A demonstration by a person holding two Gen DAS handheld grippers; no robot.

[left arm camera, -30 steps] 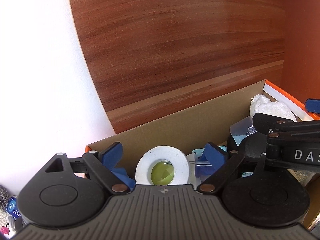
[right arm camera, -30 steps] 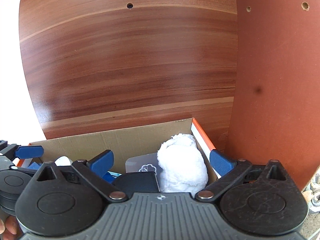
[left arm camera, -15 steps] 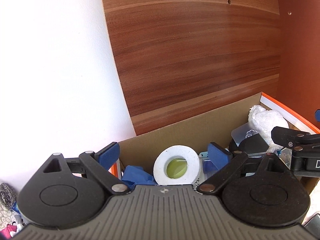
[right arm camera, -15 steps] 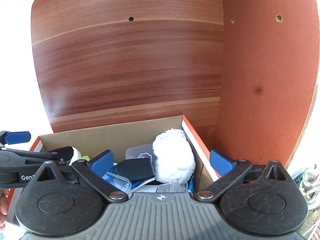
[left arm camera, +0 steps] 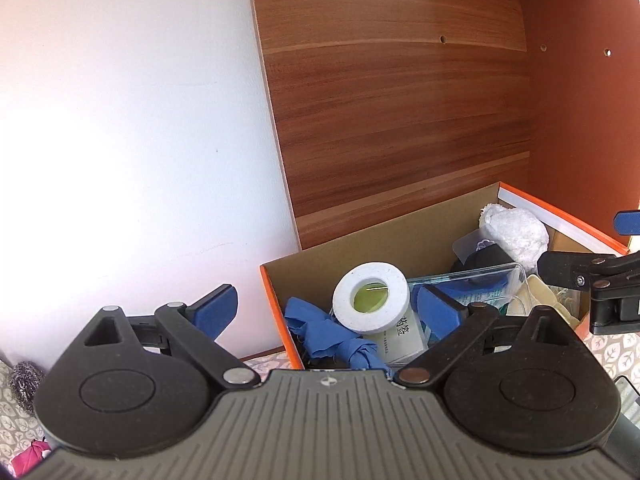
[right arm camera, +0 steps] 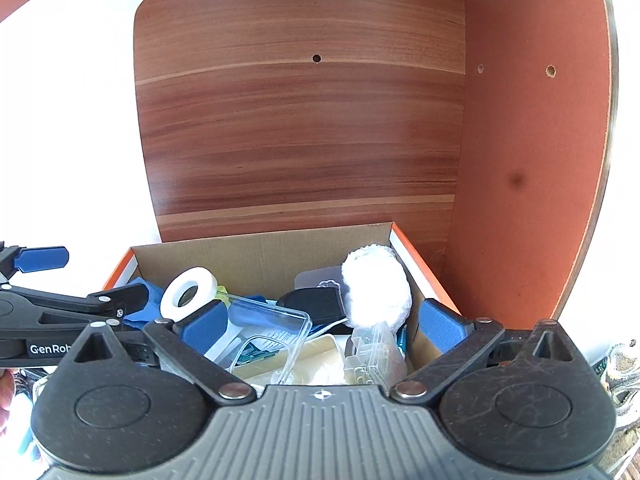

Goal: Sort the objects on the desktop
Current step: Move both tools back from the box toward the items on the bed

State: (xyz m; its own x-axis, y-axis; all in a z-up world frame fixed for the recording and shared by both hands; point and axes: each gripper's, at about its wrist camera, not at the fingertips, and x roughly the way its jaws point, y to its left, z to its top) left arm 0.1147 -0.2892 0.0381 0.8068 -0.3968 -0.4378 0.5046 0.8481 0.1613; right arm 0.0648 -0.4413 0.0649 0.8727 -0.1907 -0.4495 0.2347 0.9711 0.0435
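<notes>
The landmark is the cardboard box [right arm camera: 260,252], orange on its outer sides and open at the top, standing against the wood-grain panel [right arm camera: 300,128] with the reddish side board [right arm camera: 528,160] just beyond its right wall.

Inside the box, the white tape roll [left arm camera: 371,298] lies tilted near the left end, resting on a crumpled blue cloth [left arm camera: 320,330] and a small printed carton [left arm camera: 402,336]. The fluffy white towel [right arm camera: 376,290] sits at the right end against the orange-edged wall. Between them are a black flat object [right arm camera: 310,304] and a clear plastic case [right arm camera: 276,320], and nearer you a small clear clip box [right arm camera: 370,350] and a cream tray [right arm camera: 304,354].

Your left gripper [left arm camera: 326,310] is outside the box's near left corner, one blue pad left of the corner and the other over the interior. Its jaws have just been opening and now stand wide, nothing pressed between them. The tape roll shows in the gap but is untouched.

Your right gripper [right arm camera: 324,324] points slightly downward over the near rim, jaws spread wide and empty, pads above the case and the right wall.

The left tool's linkage crosses the box's left side in the right wrist view. A steel scourer [left arm camera: 26,378] lies on the patterned cloth left of the box. The box top is unobstructed; panel and side board close off the back and right.
</notes>
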